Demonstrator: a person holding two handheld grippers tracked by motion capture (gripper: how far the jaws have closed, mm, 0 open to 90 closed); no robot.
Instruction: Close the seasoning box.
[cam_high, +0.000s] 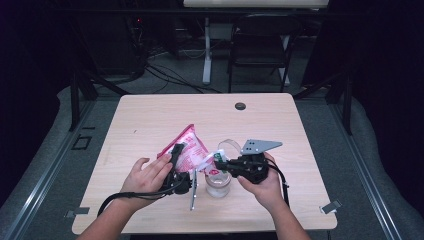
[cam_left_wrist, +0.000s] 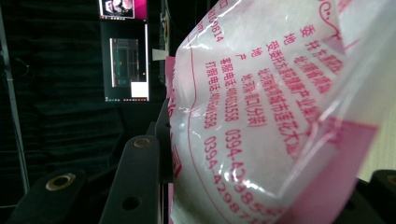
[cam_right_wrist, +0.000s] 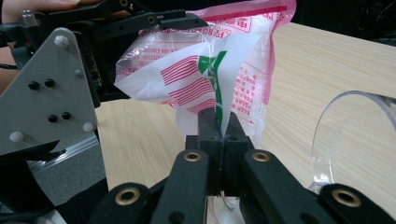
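Note:
A pink-and-white printed plastic bag (cam_high: 189, 149) stands lifted off the wooden table (cam_high: 150, 120), its bulging side close up in the left gripper view (cam_left_wrist: 261, 93). My left gripper (cam_high: 178, 156) is shut on the bag's body, one jaw on each side (cam_left_wrist: 261, 182). From the right, my right gripper (cam_high: 219, 160) is shut on the bag's white striped corner (cam_right_wrist: 219, 70), and its fingertips (cam_right_wrist: 223, 123) pinch the film tight. A small glass jar (cam_high: 218, 185) stands right under that corner.
A clear curved plastic piece (cam_high: 228, 145) sits just behind the jar, at the right in the right gripper view (cam_right_wrist: 334, 135). There is a dark round grommet (cam_high: 240, 106) at the far table edge. A folding chair (cam_high: 260, 45) stands beyond the table.

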